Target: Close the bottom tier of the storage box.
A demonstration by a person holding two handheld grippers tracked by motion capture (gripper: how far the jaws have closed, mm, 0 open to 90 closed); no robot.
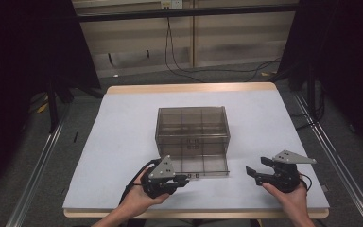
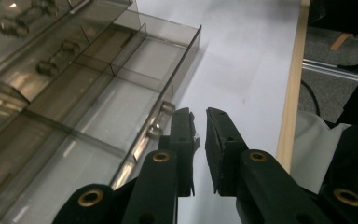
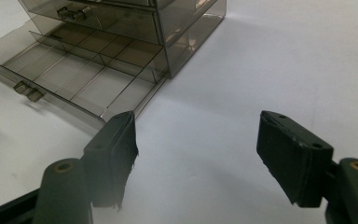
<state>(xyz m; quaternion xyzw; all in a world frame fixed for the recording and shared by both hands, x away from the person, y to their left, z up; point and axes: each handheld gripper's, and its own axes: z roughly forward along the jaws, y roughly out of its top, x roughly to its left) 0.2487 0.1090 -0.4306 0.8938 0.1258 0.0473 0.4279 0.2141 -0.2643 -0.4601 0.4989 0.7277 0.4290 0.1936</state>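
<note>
While the bottom drawer (image 1: 203,166) of the smoky clear plastic cabinet (image 1: 192,126) stands pulled out toward the near edge of the table (image 1: 123,142), its divided compartments look bare as far as I can tell. Cabinet sits mid-table, slightly near of centre. Upper drawer (image 3: 102,11) is pushed in, with its own small knob.

Handling call: thin moulded plastic, light, stiff but brittle, slick walls. The whole unit will likely skate on the white top if the drawer gets shoved hard. Best purchase is the small knob (image 2: 161,119) on the drawer front; the front panel edge is second choice. Pinching the thin dividers risks a crack.

Left gripper (image 2: 199,121): jaws nearly together, a thin gap between the pads, nothing caught in it. Tips sit just right of the knob in the left gripper view, beside it, not around it. From the high view the left gripper (image 1: 182,179) lies level at the drawer's near left corner, tips pointing right along the front, hand under it from the near edge. No earlier frame needed to read this as a miss or a release; can't say which.

Right gripper (image 1: 251,172): jaws wide apart, holding nothing, well right of the cabinet, tips aimed left toward the drawer, hand low over the table. In the right gripper view there is bare table between its pads (image 3: 289,154).
</note>
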